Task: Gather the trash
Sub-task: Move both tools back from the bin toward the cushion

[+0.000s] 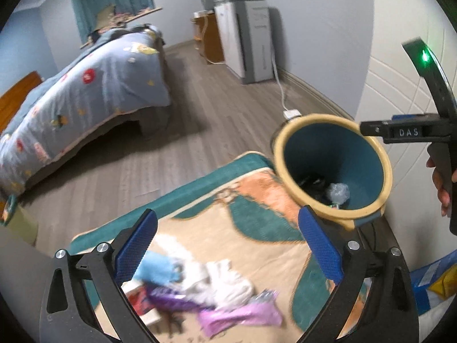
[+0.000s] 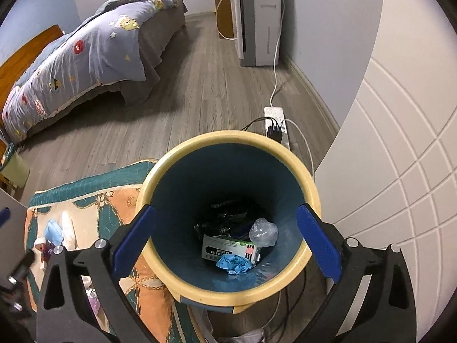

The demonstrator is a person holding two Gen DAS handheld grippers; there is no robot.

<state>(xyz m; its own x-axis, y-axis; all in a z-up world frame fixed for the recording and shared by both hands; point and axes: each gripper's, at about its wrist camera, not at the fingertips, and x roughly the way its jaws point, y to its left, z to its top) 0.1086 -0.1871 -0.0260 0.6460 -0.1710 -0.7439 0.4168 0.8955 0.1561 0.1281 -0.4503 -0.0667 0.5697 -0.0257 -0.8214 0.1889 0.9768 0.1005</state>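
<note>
Jaws wide and empty, right gripper (image 2: 225,240) tilts down over bin (image 2: 294,154).

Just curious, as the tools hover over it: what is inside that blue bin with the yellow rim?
Inside the bin lie a crumpled blue glove, a white box, a clear plastic wad and something dark. Whatever lies beneath them is hidden.

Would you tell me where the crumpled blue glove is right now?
In the right wrist view, the blue glove lies at the bottom of the bin, against the white box.
</note>
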